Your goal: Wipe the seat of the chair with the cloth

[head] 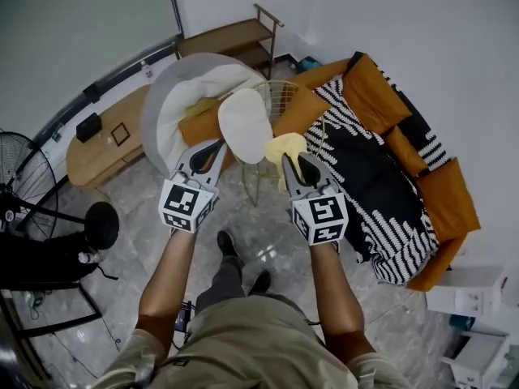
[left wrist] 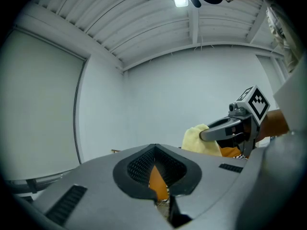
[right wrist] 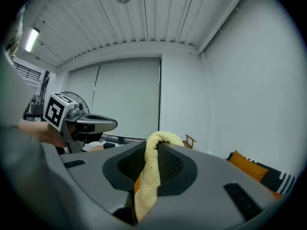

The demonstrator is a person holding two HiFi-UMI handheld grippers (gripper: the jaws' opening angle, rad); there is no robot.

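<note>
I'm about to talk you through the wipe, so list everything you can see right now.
chair seat: one, white, centre, just ahead of both grippers
chair back: one, gold wire, behind the seat
cloth: one, pale yellow, beside the seat's right edge
round lounge chair: one, grey with white cushion, left of the chair
sofa: one, orange, right side
throw: one, black-and-white striped, on the sofa
low table: one, wood, left
shelf: one, wood, by the far wall
fan: one, black, far left
left hand-held gripper: one, grey, jaws together, empty, at the seat's left edge
right hand-held gripper: one, grey, shut on the cloth
</note>
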